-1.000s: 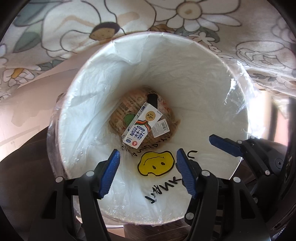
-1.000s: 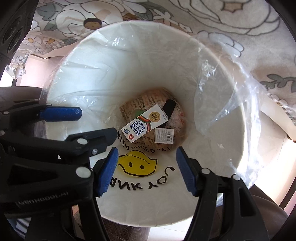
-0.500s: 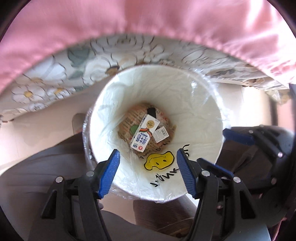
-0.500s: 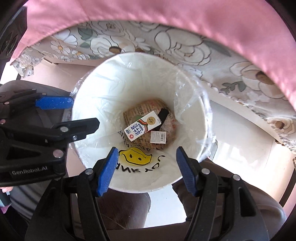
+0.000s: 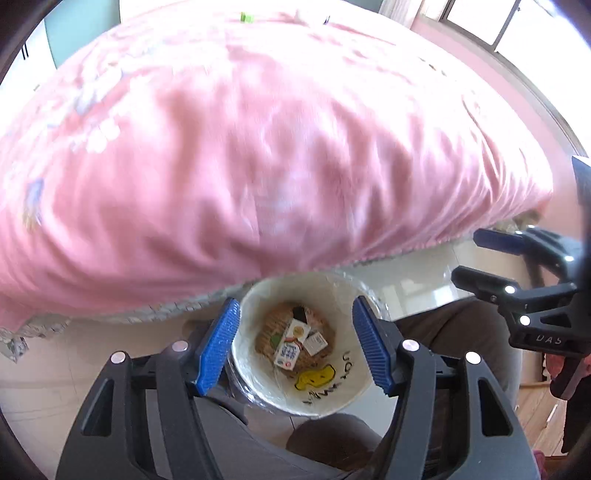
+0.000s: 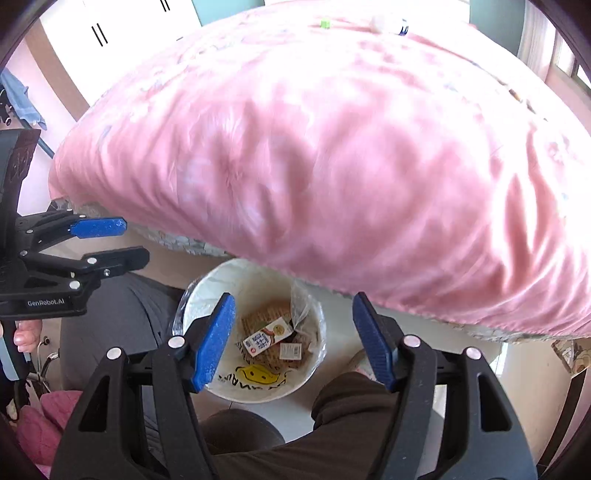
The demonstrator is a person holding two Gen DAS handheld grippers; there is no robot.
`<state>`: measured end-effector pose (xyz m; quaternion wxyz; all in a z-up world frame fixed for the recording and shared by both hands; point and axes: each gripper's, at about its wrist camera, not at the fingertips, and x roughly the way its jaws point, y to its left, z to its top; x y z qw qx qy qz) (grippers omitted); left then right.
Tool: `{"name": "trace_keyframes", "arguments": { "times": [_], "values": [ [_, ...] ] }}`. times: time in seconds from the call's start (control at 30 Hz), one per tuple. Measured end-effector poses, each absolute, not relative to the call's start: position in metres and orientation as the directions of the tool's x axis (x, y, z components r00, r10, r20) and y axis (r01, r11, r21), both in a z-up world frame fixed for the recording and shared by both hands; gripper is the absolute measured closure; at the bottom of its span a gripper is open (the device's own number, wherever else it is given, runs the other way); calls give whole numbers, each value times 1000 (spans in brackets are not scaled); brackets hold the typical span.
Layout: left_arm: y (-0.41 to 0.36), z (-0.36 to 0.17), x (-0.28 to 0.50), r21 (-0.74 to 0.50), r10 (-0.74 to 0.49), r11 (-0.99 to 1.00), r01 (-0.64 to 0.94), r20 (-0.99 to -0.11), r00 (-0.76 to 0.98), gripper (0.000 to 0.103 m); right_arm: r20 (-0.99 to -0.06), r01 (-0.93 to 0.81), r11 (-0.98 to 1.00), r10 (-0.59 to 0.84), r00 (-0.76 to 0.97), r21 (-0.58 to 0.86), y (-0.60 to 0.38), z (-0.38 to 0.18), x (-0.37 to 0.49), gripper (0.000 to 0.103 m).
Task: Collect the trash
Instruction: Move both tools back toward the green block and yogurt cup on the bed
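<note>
Height has been gained above the white plastic-lined trash bin (image 5: 295, 347); the pink quilted bed (image 5: 258, 147) is now seen. Fingers of left gripper (image 5: 295, 347) and right gripper (image 6: 291, 339) are spread wide, empty. Milk carton (image 6: 266, 336) lies binned; more trash is probably sought.

Pink bedspread (image 5: 258, 155): motion-blurred; pattern unreadable; cut off at the left and right edges of both views.
Bin (image 5: 347, 384): far rim hidden beneath the bedspread's hem.
Milk carton (image 6: 266, 336) in bin: print too small to read.
Wrappers under the carton: mostly covered, unidentifiable.
Small green object (image 6: 325, 24) on the bedspread's far side: too small to identify.
</note>
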<state>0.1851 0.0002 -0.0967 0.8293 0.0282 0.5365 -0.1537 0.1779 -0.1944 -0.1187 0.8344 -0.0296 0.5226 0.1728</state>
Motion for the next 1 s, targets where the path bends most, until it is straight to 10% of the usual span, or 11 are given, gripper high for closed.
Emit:
{"name": "trace_keyframes", "arguments": {
  "times": [0.5, 1.0],
  "values": [
    [-17, 51, 248, -24, -199, 963, 268, -734, 650, 12, -694, -309, 951, 223, 684, 1, -235, 43, 239, 18],
    [-36, 85, 380, -50, -191, 974, 220, -701, 687, 10, -608, -294, 955, 207, 766, -46, -243, 96, 381, 16]
  ]
}}
